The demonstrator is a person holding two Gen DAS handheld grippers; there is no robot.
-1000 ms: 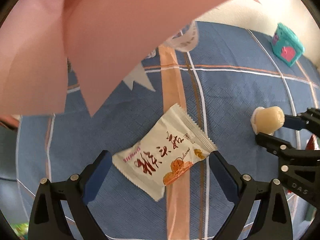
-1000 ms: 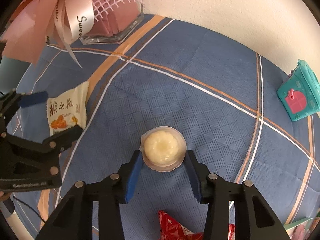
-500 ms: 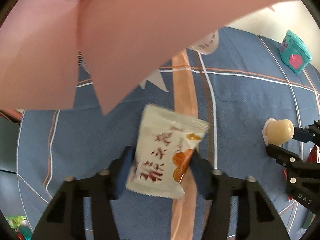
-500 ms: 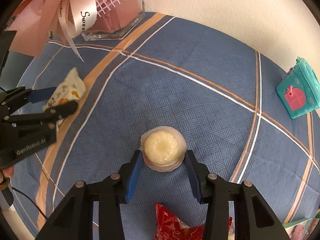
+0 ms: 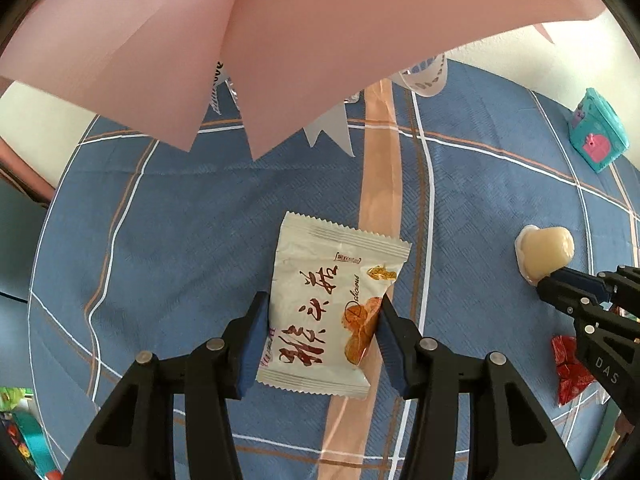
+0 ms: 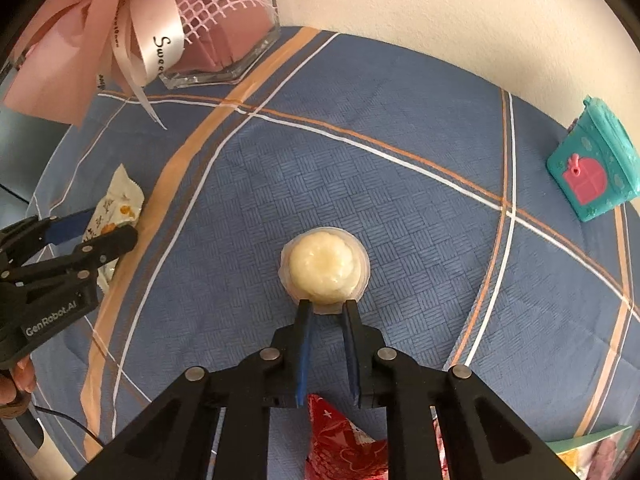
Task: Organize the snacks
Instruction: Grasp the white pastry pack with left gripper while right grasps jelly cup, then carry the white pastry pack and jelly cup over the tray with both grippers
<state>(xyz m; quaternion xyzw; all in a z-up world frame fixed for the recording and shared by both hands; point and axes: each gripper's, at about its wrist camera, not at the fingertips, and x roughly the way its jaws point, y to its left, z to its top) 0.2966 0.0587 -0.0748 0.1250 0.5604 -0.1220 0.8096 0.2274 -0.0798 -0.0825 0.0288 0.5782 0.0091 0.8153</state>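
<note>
The left claw (image 5: 322,336) is clamped on the white snack packet (image 5: 330,304), whose long axis runs straight ahead beyond its tips. The right claw (image 6: 325,312) has its 2 fingers pinched on the near rim of the jelly cup (image 6: 324,266), which sits just ahead of it on the desk (image 6: 420,240), with the red snack (image 6: 340,440) beneath that claw.

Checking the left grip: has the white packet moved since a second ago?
Yes. The packet turned upright across the orange stripe, between the left gripper's pads.

My rig's all black plastic: both the left gripper (image 5: 322,334) and right gripper (image 6: 326,308) have blue pads inside the jaws, round silver screws along the fingers, white "GenRobot.AI" and "DAS" lettering.
</note>
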